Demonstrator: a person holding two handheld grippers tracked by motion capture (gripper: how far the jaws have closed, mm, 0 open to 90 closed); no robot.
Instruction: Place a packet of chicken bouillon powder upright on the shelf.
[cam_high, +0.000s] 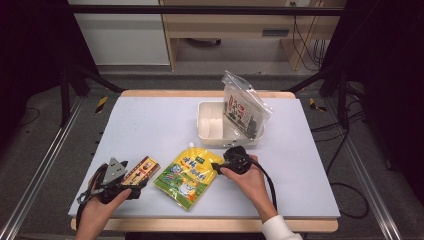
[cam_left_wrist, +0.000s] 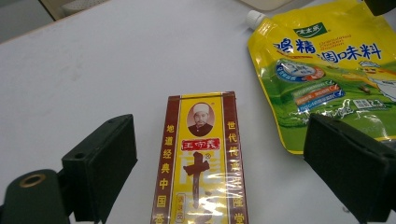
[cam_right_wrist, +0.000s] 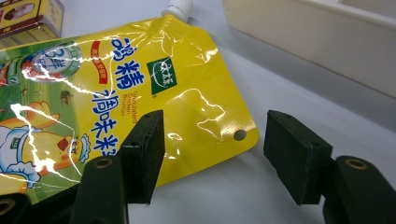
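Observation:
A yellow and maroon spice box lies flat at the front left of the table. My left gripper stands open astride it, with a gap on each side of the box. A yellow seasoning pouch with a white spout lies flat beside the box, to its right. My right gripper is open low at the pouch's right corner. One jaw is over the pouch and the other over bare table, neither pressing on it.
A white divided container sits behind the pouch. A clear zip bag of printed packets leans upright in its right half. The table is pale, with bare surface at the left and far right.

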